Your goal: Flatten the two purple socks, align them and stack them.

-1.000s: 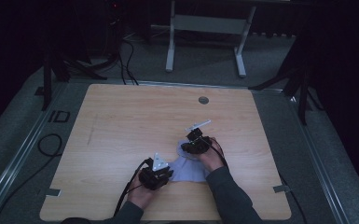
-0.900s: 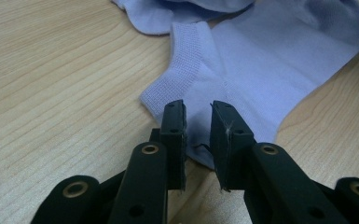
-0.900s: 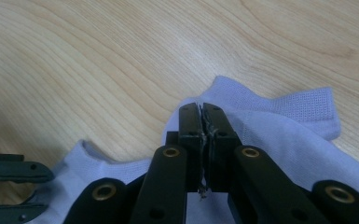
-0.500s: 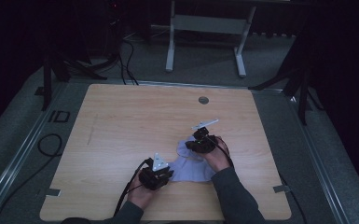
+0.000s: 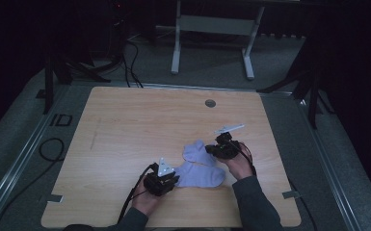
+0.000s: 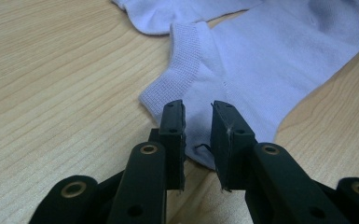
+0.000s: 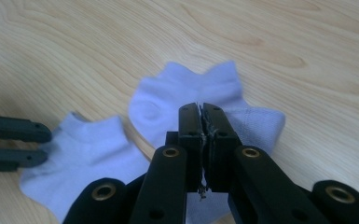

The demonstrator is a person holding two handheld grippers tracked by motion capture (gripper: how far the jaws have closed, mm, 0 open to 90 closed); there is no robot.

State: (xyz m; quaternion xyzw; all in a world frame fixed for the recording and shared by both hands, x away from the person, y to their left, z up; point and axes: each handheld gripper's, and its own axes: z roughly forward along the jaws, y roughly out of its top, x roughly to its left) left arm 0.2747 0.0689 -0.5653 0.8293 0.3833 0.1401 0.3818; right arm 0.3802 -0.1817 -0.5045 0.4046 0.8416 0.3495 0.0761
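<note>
The wooden surface (image 5: 139, 130) carries 2 pale lilac socks near its front edge, between the person's hands. The near sock (image 5: 200, 175) lies flat toward the left hand, and the far sock (image 5: 196, 153) lies just behind it, toward the right hand; the 2 overlap or touch where they meet.

In the left gripper view, the near sock (image 6: 261, 70) spreads out ahead of the jaws with its ribbed cuff on the left. The left gripper (image 6: 198, 126) has its jaws parted by a narrow gap, and the nearest edge of the sock lies in that gap, low between the pads. The jaws are not pressed together on the cloth.

In the right gripper view, the right gripper (image 7: 200, 135) has its jaws pressed together, with a thin fold of the far sock (image 7: 186, 93) pinched between them. The rest of that sock fans out beyond and to both sides of the tips, resting on the wood.

From above, the left gripper (image 5: 161, 180) sits low at the left end of the near sock, the forearm coming in from the bottom edge. The right gripper (image 5: 221, 147) sits at the right side of the far sock, angled leftward, the grey sleeve (image 5: 255, 202) behind it.

A small round dark disc (image 5: 210, 103) is set in the surface near its far edge.
</note>
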